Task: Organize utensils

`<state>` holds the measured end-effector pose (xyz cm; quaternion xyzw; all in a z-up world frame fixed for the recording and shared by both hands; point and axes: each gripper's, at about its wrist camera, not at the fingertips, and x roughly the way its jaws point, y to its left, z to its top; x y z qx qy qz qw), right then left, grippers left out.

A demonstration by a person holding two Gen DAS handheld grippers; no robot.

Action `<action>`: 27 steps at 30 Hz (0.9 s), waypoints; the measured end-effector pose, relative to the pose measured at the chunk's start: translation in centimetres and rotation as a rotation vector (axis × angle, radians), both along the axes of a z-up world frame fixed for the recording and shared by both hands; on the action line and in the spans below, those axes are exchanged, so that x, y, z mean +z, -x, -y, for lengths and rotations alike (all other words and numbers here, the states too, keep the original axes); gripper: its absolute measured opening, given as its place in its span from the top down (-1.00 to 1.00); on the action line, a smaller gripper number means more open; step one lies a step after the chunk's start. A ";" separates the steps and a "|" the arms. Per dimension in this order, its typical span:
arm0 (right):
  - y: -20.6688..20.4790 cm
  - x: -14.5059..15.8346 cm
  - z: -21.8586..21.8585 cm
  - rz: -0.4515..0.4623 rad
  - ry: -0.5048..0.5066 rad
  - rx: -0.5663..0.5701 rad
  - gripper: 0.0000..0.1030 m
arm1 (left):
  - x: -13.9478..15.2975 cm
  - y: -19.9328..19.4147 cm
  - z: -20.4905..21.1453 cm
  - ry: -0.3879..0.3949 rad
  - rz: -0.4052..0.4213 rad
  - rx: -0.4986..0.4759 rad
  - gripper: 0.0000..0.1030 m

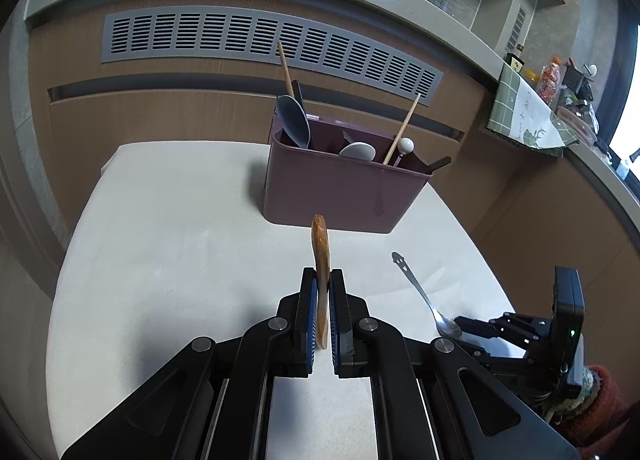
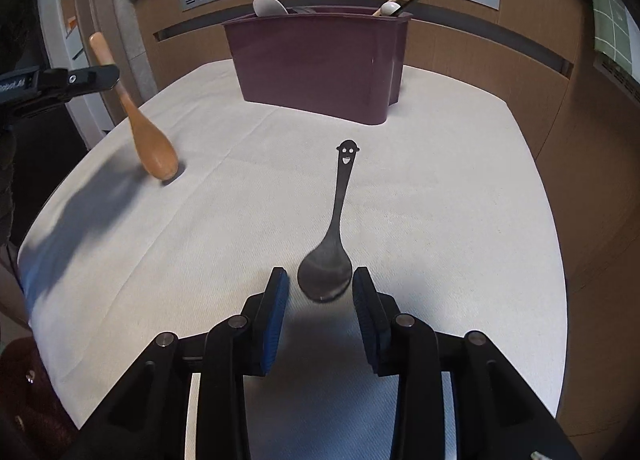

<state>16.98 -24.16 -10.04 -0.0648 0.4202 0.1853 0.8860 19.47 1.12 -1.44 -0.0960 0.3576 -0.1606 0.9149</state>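
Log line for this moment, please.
left tool: shut on wooden spoon | right tool: open, straddling metal spoon bowl | bin: waiting

Soft, dim daylight enters from a bright, blown-out window at the far right of the purple utensil bin. Blurry dark shadows fall on the white tablecloth left of the bin. Heavy fisheye curving and black corners frame both views.
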 end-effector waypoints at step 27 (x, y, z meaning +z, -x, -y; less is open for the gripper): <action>-0.9 10.1 1.1 0.343 -0.067 -0.052 0.88 | 0.9 0.4 0.1 0.003 0.022 0.009 0.89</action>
